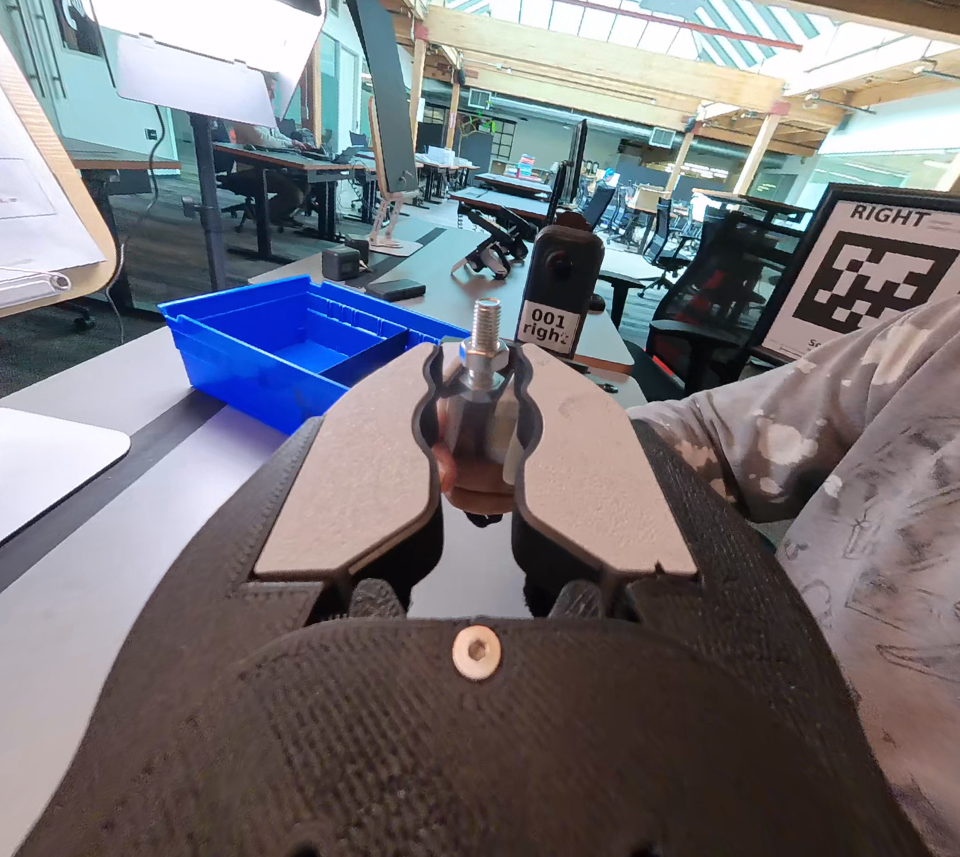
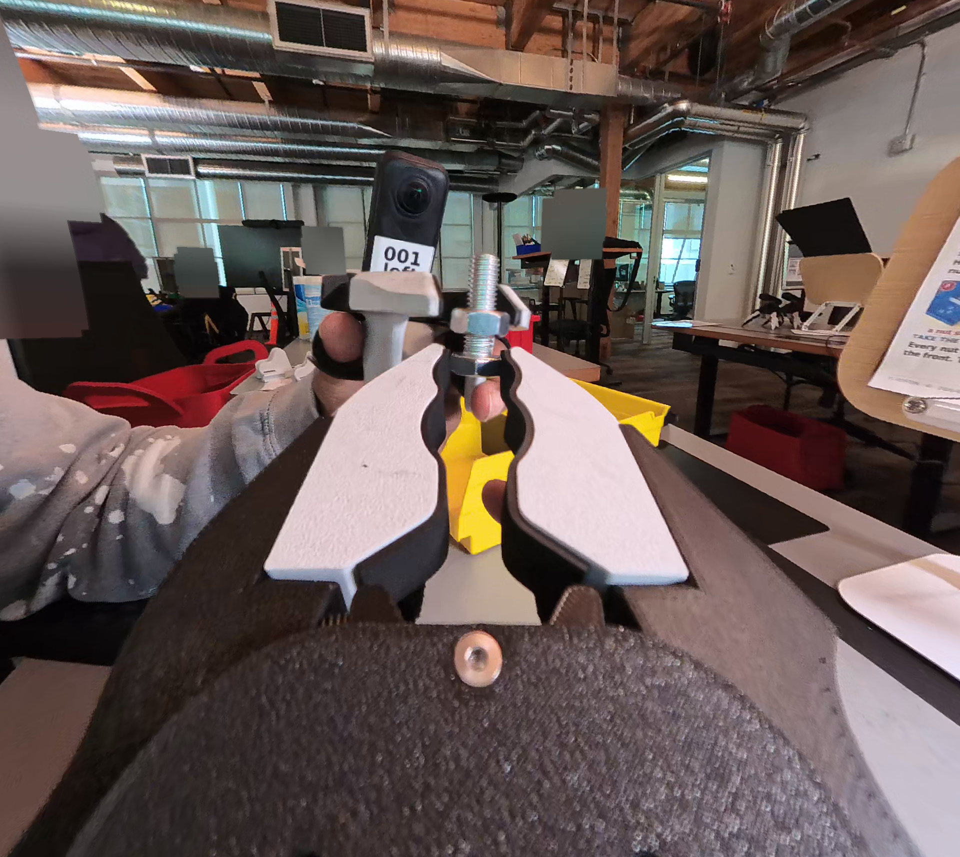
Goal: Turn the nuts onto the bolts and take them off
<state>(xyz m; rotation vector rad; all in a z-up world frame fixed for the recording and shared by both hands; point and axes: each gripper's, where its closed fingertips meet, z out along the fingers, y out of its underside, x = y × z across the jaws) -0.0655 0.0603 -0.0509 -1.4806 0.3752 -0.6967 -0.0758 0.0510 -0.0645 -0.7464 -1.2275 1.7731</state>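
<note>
A silver bolt (image 1: 485, 315) stands upright in the air, threaded end up, with a hex nut (image 1: 480, 354) partway down it. My left gripper (image 1: 480, 357) is shut on that nut. In the right wrist view the same bolt (image 2: 483, 273) carries the upper nut (image 2: 480, 325), pinched by the left gripper's fingers (image 2: 395, 297). My right gripper (image 2: 474, 364) is shut on a second hex piece (image 2: 467, 364) just below, nut or bolt head I cannot tell. A person's fingertip (image 2: 485, 398) shows under it.
A blue divided bin (image 1: 291, 354) sits on the grey table (image 1: 78, 650) ahead to the left. A yellow bin (image 2: 628, 408) lies under the right gripper, with red containers (image 2: 171, 385) behind. A person's speckled sleeve (image 1: 831, 442) is at the right. A marker board (image 1: 878, 271) stands behind it. The grippers are tip to tip, or close to it.
</note>
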